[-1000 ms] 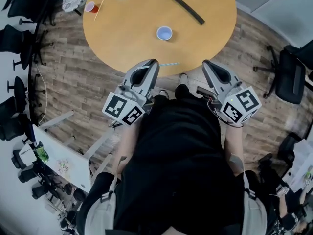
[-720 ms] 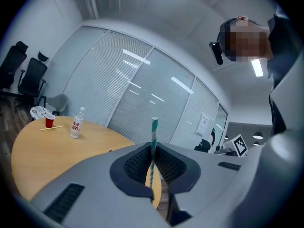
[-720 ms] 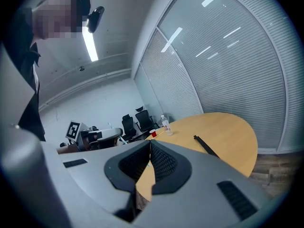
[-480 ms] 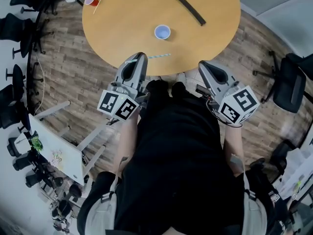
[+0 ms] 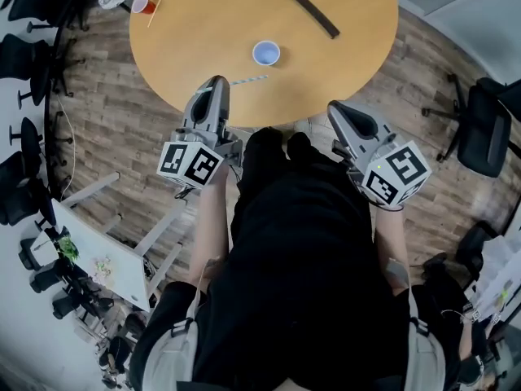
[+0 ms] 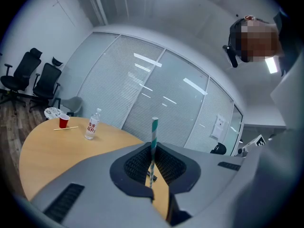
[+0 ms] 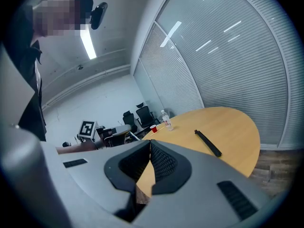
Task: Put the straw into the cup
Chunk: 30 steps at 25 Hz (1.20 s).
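Head view: my left claw (image 5: 216, 85) is over the near edge of the table (image 5: 203, 31). The striped straw (image 5: 251, 79) sticks out sideways toward the blue cup (image 5: 265, 53), not in it. My right claw (image 5: 337, 109) is just off the near edge.
Left gripper view: my claw is pinched on the straw (image 6: 154, 129), which stands upright.
Right gripper view: my claw (image 7: 150, 144) is closed and empty.
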Available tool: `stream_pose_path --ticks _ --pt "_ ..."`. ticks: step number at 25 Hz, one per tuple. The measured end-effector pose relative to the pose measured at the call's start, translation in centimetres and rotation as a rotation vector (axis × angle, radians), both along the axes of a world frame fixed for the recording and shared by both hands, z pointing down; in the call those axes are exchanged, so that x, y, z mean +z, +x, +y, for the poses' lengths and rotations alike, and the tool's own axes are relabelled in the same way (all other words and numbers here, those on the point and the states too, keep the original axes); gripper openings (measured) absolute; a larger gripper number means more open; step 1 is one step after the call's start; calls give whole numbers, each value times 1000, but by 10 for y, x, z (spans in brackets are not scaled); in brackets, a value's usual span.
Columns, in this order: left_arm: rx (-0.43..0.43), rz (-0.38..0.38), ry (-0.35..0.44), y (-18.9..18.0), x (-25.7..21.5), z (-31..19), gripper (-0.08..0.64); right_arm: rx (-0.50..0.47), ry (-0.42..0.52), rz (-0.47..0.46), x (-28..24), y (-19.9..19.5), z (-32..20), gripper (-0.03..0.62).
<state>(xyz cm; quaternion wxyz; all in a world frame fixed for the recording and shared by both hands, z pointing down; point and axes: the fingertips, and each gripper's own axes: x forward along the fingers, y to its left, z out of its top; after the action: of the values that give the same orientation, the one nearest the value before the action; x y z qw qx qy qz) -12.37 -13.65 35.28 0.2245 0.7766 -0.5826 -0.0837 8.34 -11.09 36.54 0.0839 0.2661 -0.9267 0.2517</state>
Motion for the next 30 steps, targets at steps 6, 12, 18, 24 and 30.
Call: stream_pose_path --ticks 6,12,18,24,30 --pt "10 2 1 -2 16 -19 32 7 -16 22 6 1 -2 18" --pt "-2 15 -28 -13 34 -36 32 25 -32 42 8 1 -10 18" --pt "14 19 -55 -18 49 -50 32 34 -53 65 11 -4 -17 18" --pt "33 15 -74 -14 65 -60 32 60 -74 76 16 0 -20 18" --pt "56 14 -99 -10 83 -74 32 106 -91 92 20 11 -27 18"
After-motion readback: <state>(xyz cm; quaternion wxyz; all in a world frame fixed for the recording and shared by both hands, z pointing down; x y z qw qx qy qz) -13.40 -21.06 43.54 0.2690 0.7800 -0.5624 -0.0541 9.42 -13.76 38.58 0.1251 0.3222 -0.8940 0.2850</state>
